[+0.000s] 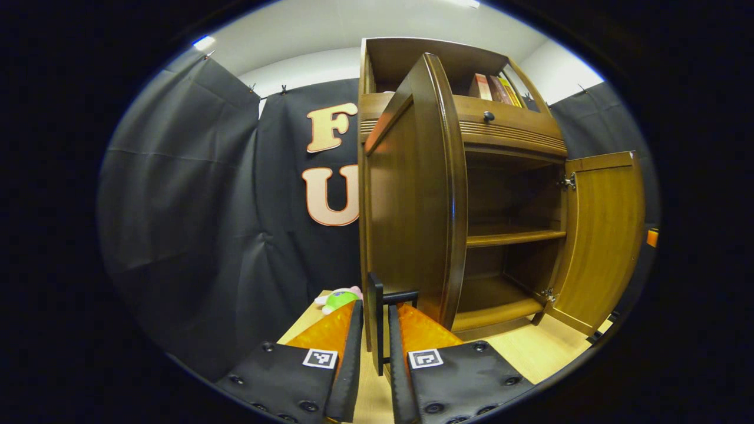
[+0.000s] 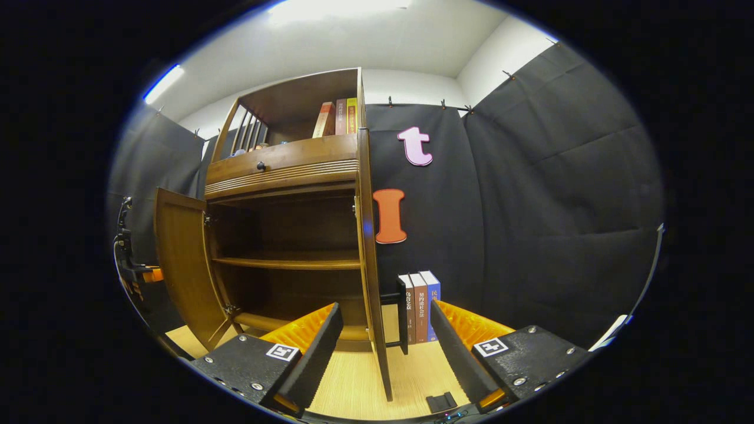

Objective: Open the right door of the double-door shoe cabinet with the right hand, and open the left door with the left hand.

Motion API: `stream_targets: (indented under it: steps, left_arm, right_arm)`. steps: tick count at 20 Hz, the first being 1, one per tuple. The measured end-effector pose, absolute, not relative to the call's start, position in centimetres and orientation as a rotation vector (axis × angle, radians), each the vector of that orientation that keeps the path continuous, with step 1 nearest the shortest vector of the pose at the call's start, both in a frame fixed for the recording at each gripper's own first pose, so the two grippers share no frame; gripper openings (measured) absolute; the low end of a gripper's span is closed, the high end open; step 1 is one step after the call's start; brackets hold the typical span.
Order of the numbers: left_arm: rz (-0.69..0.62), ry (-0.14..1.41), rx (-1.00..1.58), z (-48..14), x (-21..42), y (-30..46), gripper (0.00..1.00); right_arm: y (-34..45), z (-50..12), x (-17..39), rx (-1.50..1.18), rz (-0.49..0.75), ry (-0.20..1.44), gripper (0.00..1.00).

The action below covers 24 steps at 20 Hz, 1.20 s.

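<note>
Left tongs [image 1: 374, 347] pinch a door handle [image 1: 377, 318] above the wooden tabletop [image 1: 542, 353].

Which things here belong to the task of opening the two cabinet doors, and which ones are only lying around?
Belong to the job:
- left door, swung open, its handle between the left gripper fingers
- right door, open
- right gripper, jaws apart around that door's edge
- shoe cabinet

Just lying about:
- plush toy
- books on the table
- books on the top shelf

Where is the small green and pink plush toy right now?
In the left gripper view, the green and pink plush toy lies on the light wooden tabletop, left of the open brown wooden left door.
</note>
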<state>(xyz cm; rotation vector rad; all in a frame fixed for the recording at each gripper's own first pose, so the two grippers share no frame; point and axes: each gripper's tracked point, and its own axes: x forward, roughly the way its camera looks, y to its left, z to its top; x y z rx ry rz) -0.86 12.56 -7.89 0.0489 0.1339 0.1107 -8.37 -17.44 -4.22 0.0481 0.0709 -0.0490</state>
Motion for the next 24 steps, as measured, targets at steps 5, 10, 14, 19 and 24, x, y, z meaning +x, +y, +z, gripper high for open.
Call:
stream_targets:
  steps: [5, 10, 14, 19, 24]
  left_arm:
    - [0.094, 0.119, 0.050, -7.6, -1.5, 15.8, 0.12]
    - [-0.003, 0.108, 0.056, -7.5, -1.1, 18.3, 0.19]
    - [-0.107, 0.094, -0.001, -7.9, -0.5, 20.6, 0.17]
    - [-0.210, 0.112, -0.191, -8.3, -0.4, 22.3, 0.26]
    - [-0.130, 0.125, 0.049, -7.4, -3.1, 21.8, 0.30]
  right_arm:
    - [-17.2, -4.2, -8.4, 0.039, -0.070, 0.075, 0.92]
    - [-16.8, -4.0, -8.8, 0.040, -0.087, 0.076, 0.92]
    - [-16.3, -3.5, -8.5, 0.031, -0.089, 0.072, 0.92]
    - [-15.4, -3.4, -8.6, 0.039, -0.070, 0.063, 0.92]
    - [-15.2, -3.8, -8.5, 0.018, -0.064, 0.083, 0.92]
